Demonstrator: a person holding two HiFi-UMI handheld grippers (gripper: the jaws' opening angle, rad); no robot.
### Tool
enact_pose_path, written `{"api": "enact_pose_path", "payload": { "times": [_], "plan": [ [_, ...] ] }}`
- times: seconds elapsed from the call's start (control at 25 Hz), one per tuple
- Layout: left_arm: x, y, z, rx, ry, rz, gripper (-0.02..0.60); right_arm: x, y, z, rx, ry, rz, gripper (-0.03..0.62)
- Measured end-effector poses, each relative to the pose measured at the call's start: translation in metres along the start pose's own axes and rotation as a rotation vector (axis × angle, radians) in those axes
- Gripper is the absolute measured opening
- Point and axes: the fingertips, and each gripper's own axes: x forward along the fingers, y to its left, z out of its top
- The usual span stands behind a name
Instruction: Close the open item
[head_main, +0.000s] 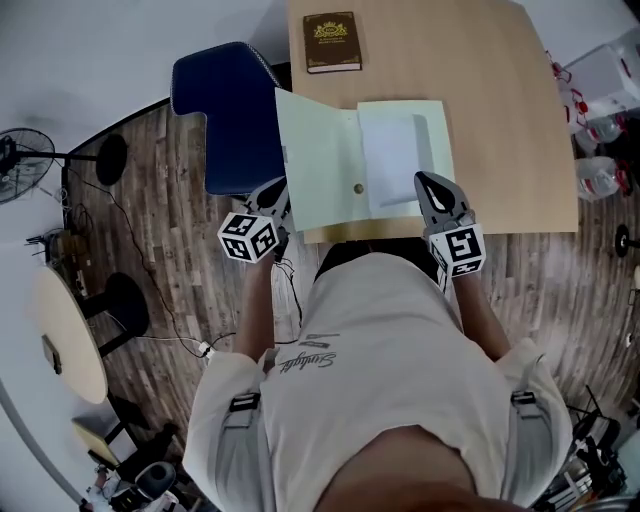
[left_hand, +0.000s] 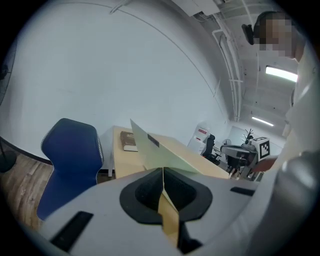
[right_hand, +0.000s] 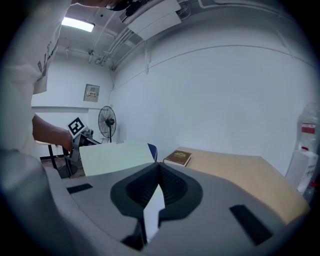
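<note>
The left gripper (head_main: 272, 200) pinches the near left flap of the pale green paper folder (head_main: 318, 160). The folder lies open at the near edge of the tan wooden table (head_main: 500, 110). It looks light and bendy, so edges are the best place to hold. The right gripper (head_main: 437, 195) pinches its white inside sheet (head_main: 390, 150).

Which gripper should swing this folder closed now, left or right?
Left. The left gripper is shut on the folder's left cover, tilted up; the right gripper merely pins the white sheet.
</note>
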Motion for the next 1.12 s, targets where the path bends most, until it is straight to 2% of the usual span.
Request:
{"api": "enact_pose_path", "payload": {
  "times": [0.28, 0.8, 1.12],
  "plan": [
    [0.033, -0.043, 0.006, 0.048, 0.046, -0.072, 0.015, -0.03, -0.028, -0.014, 0.046, 0.014, -0.064, -0.005],
    [0.095, -0.094, 0.017, 0.102, 0.125, -0.124, 0.015, -0.057, -0.089, -0.018, 0.122, -0.019, -0.147, -0.005],
    [0.138, -0.118, 0.012, 0.116, 0.176, -0.14, 0.015, -0.077, -0.115, -0.045, 0.146, 0.003, -0.185, -0.005]
  ]
}}
